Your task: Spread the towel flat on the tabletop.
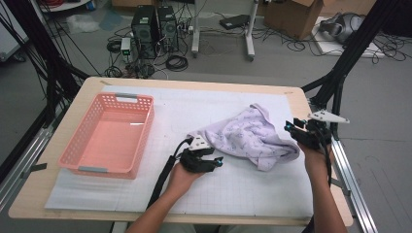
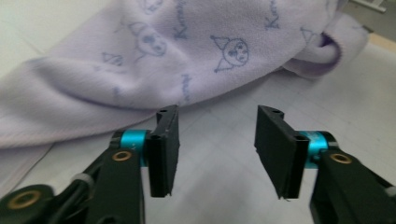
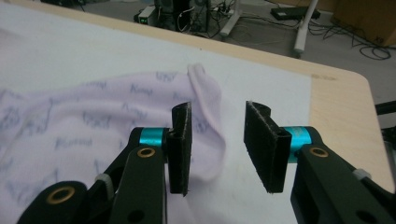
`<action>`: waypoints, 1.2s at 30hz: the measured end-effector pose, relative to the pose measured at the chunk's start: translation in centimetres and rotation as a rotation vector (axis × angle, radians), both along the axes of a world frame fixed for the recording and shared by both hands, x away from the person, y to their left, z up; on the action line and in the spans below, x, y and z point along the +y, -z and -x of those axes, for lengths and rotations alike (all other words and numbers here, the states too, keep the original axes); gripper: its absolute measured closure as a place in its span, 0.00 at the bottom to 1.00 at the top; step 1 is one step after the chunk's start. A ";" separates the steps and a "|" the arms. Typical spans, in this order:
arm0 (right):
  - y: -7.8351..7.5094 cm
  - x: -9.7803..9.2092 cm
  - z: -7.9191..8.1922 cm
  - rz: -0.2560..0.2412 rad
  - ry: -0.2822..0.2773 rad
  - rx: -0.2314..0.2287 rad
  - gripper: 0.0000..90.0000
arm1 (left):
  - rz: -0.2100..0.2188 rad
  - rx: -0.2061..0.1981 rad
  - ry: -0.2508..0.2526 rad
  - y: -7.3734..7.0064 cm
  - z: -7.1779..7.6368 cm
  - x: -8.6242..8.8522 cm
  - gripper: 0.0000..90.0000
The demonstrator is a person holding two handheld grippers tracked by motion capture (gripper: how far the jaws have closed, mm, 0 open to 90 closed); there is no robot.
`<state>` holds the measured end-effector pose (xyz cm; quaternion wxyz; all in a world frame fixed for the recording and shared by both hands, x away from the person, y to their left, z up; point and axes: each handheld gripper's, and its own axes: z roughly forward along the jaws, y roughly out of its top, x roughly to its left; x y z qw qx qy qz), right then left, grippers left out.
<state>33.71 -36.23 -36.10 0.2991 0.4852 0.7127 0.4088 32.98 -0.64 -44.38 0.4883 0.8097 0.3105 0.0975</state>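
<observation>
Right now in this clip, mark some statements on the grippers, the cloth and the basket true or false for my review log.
1. The left gripper has its jaws apart with nothing between them. True.
2. The lilac cloth lies inside the pink basket. False: it lies crumpled on the white mat, right of the basket.
3. The right gripper is clamped on the cloth. False: its jaws are open, nothing between them.
4. The cloth carries printed cartoon faces. True.
</observation>
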 end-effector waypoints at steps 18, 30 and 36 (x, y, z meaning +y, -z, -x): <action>6.3 2.1 7.8 0.000 -0.160 0.128 0.62 | -0.115 -0.100 -0.018 -0.1 -3.0 -5.8 0.92; 8.4 5.7 2.5 0.065 -0.172 0.166 0.82 | 0.032 -0.120 -0.125 -3.0 -3.8 -0.8 0.95; 7.6 6.0 4.1 -0.024 -0.421 0.247 0.94 | 0.068 -0.145 -0.207 -4.8 -4.6 2.7 0.97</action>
